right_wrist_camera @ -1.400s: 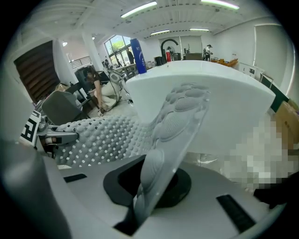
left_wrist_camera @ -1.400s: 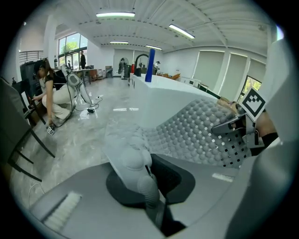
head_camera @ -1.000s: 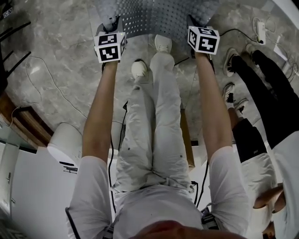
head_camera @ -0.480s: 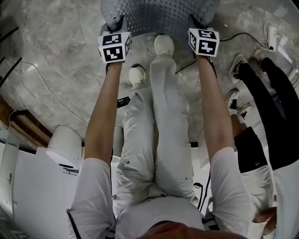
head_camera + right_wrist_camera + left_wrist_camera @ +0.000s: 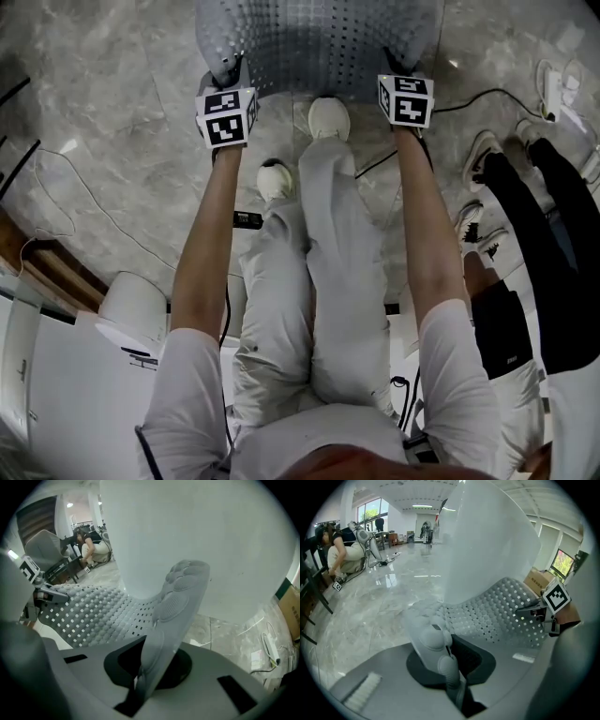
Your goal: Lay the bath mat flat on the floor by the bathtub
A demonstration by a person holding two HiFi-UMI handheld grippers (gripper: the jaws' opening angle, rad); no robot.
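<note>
No words, brands or numbers legible anywhere. Black-and-white square code patterns, no characters, on left cube of the left gripper and right cube of the right gripper. Dark label on white unit, lower left of head view: too small to read.

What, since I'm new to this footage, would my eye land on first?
The grey perforated bath mat stands out, stretched across the top of the head view over the marble floor, its near corners pinched by the left tongs and right tongs. In both gripper views, a big glossy white form, probably the bathtub, looms behind it.
</note>
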